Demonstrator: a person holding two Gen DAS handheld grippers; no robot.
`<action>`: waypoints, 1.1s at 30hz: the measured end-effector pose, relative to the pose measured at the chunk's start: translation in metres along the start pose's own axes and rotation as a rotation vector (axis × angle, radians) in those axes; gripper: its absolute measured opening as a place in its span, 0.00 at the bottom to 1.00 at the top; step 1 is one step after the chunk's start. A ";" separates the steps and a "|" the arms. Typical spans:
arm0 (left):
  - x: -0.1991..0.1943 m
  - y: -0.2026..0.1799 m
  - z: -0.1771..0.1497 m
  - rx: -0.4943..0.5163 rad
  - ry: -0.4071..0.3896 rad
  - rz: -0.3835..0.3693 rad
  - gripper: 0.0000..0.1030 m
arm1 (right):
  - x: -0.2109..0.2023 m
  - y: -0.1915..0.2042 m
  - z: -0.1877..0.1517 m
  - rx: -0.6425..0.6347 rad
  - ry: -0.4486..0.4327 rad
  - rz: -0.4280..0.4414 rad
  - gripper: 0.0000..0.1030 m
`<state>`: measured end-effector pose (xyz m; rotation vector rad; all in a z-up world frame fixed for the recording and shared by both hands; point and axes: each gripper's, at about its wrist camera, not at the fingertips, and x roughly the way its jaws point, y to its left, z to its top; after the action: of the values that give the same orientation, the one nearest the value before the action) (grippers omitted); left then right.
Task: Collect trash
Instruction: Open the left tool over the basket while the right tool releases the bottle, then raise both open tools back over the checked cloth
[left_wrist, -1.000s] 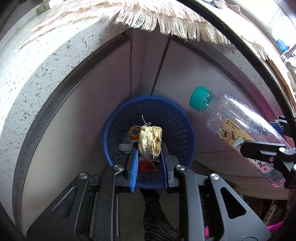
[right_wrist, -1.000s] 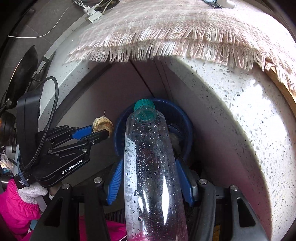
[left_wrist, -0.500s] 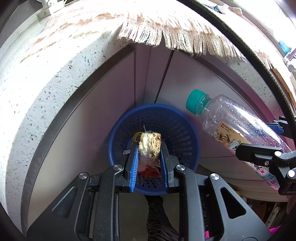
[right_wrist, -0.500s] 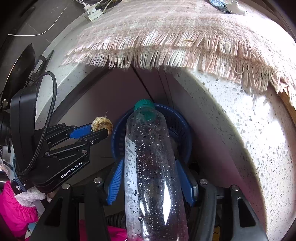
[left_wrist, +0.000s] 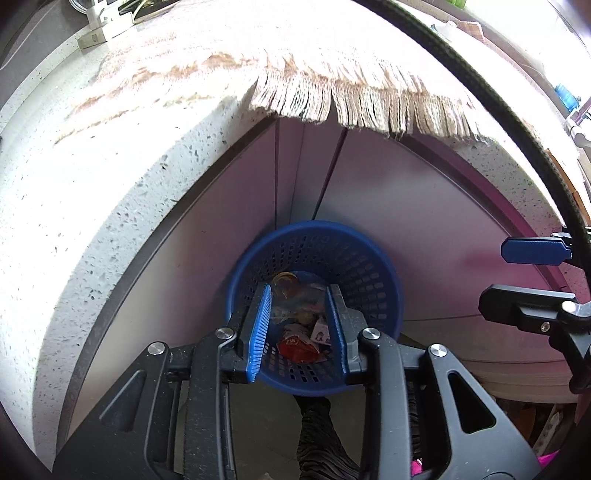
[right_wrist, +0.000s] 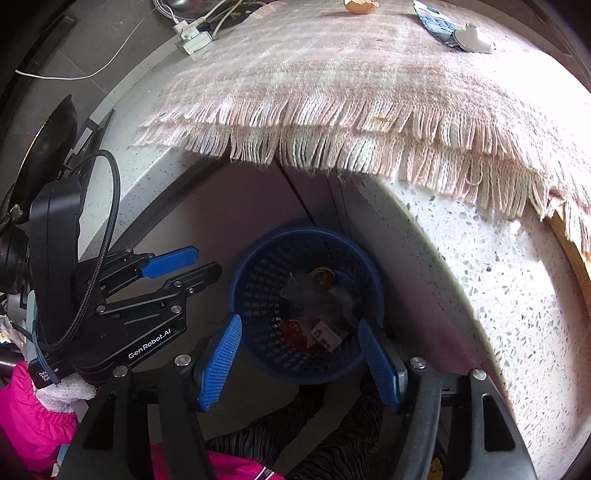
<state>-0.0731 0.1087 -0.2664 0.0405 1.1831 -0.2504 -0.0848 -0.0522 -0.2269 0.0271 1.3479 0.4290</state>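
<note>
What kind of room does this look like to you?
Probably a home kitchen or utility corner. A speckled stone countertop with plain cabinet doors beneath, a fringed woven cloth on top with an eggshell, and a blue plastic wastebasket on the floor holding wrappers.

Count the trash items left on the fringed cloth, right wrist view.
3, all at the pink fringed cloth's far edge: a broken brown eggshell, a crumpled blue wrapper, and a white plastic cap beside it. More may lie beyond the frame.
</note>
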 end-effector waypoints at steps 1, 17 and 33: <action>-0.002 0.000 0.001 0.000 -0.003 0.002 0.29 | -0.002 0.000 0.000 0.001 -0.002 0.002 0.66; -0.057 0.001 0.019 0.012 -0.087 0.011 0.29 | -0.049 -0.007 0.007 -0.002 -0.067 0.044 0.68; -0.094 -0.020 0.081 -0.010 -0.223 -0.016 0.43 | -0.129 -0.036 0.048 0.020 -0.221 0.052 0.79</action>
<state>-0.0367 0.0928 -0.1468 -0.0059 0.9632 -0.2567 -0.0497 -0.1151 -0.1040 0.1231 1.1359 0.4430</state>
